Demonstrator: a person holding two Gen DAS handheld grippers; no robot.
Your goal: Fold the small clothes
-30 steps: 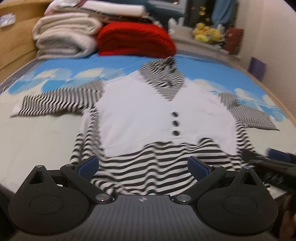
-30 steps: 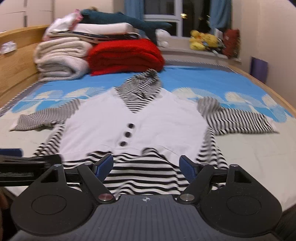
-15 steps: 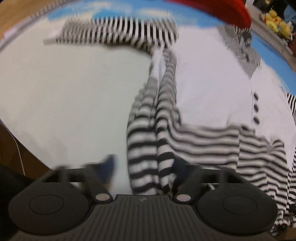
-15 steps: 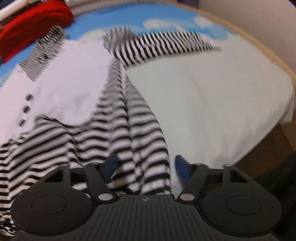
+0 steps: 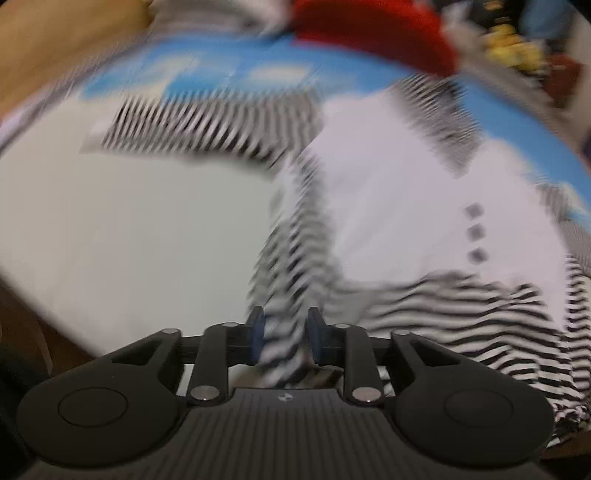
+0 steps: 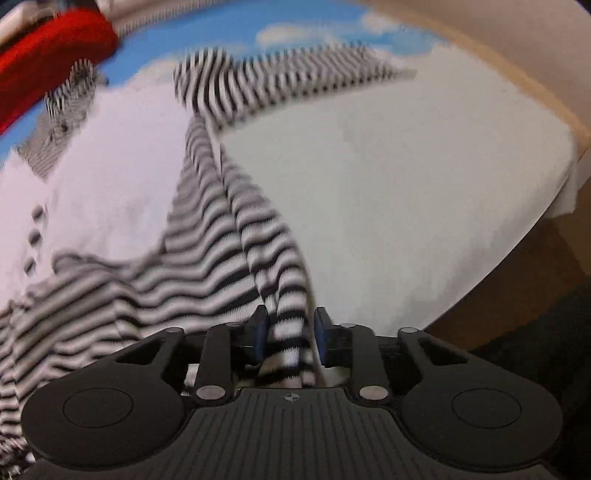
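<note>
A small shirt with a white front, three dark buttons and black-and-white striped sleeves and hem lies spread on the bed; it also shows in the right wrist view. My left gripper is shut on the striped bottom-left corner of the hem. My right gripper is shut on the striped bottom-right corner of the hem. The cloth is bunched between the blue pads of each. Both views are blurred by motion.
The bed sheet is pale near me and blue with white clouds further back. A red blanket lies at the head of the bed. The bed's right edge drops to a brown floor.
Both grippers went from wide open above the hem to shut on its two bottom corners. The hem corners are now bunched and drawn up between the pads.
</note>
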